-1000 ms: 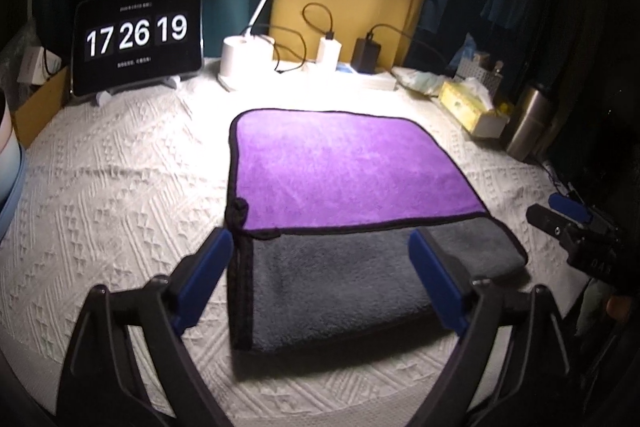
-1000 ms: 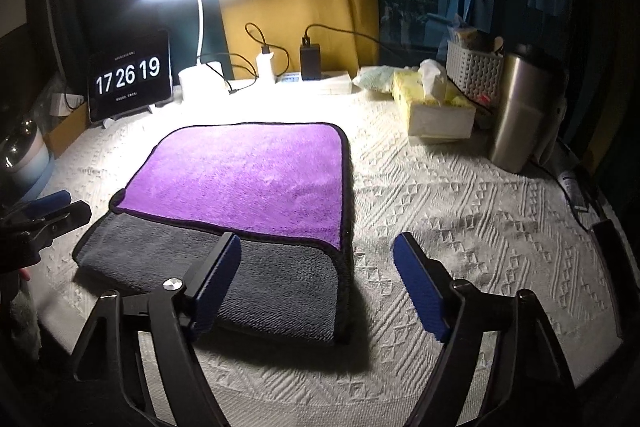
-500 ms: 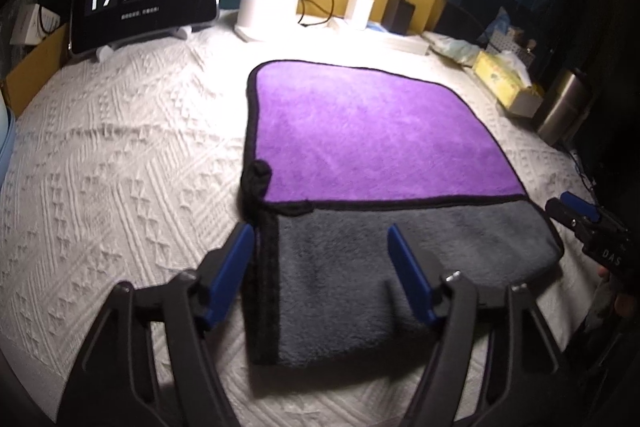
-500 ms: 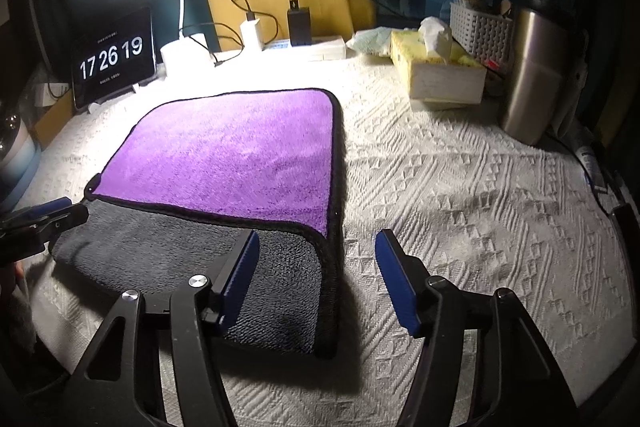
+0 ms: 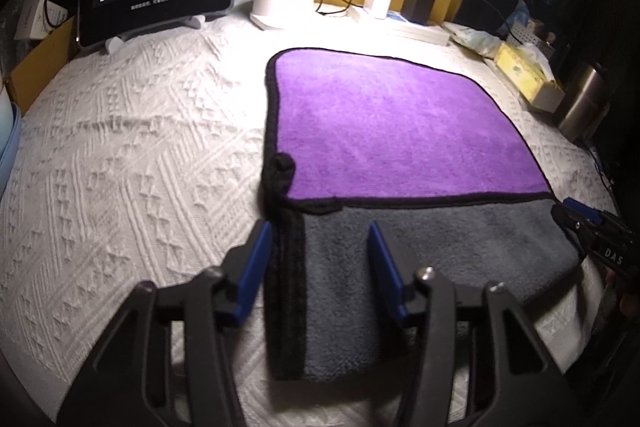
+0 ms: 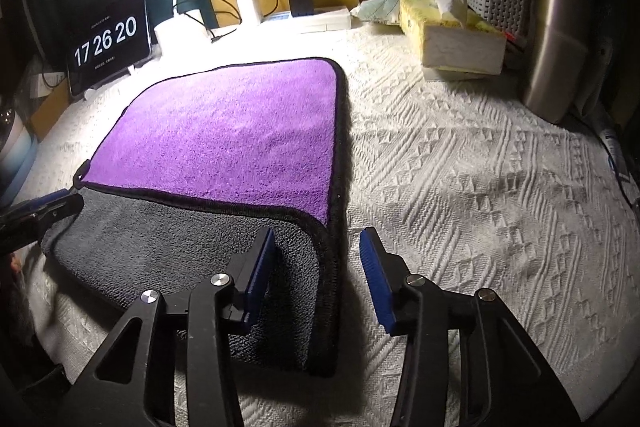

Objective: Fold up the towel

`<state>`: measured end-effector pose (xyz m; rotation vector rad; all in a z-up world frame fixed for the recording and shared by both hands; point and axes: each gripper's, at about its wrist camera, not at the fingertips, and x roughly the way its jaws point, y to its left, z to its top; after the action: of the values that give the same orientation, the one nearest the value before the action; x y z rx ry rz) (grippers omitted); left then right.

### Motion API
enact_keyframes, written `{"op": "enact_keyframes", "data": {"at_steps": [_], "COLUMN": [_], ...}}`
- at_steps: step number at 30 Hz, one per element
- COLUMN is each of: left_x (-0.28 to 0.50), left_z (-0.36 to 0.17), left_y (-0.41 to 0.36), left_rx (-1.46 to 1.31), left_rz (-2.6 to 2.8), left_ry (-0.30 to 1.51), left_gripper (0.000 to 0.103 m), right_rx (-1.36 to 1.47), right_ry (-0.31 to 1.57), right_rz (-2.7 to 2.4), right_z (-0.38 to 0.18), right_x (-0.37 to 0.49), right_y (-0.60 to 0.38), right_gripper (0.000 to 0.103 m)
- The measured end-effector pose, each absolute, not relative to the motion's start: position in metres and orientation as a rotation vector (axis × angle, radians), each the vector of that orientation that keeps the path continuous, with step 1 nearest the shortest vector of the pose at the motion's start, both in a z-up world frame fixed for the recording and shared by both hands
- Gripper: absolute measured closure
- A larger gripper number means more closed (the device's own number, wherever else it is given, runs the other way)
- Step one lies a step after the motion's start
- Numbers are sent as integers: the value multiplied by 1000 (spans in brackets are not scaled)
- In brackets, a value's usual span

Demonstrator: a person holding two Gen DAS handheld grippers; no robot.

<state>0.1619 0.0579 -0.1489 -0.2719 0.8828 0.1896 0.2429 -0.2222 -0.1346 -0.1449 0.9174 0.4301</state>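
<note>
Here the towel (image 5: 400, 131) lies flat on the white cloth-covered tabletop (image 5: 140, 147), purple side up with a grey strip nearest. The left claw (image 5: 318, 259) gapes over its near left corner, the right claw (image 6: 316, 259) over the near right edge; neither holds anything.

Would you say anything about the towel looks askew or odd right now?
Yes: at the towel's left edge, the black hem is bunched into a small lump where the purple layer ends, instead of lying flat.
</note>
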Motion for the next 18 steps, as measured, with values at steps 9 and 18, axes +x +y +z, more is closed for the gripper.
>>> {"op": "enact_keyframes", "data": {"at_steps": [9, 18], "left_x": [159, 155], "left_z": [-148, -142], "left_y": [53, 49], "left_rx": [-240, -249], "left_rz": [200, 178], "left_ry": [872, 864], "left_gripper": [83, 94], "right_rx": [-174, -216], "right_ry": [901, 867], "right_rz": [434, 420], "right_z": [-134, -127], "right_x": [239, 228], "right_y": [-220, -221], "right_gripper": [80, 94]}}
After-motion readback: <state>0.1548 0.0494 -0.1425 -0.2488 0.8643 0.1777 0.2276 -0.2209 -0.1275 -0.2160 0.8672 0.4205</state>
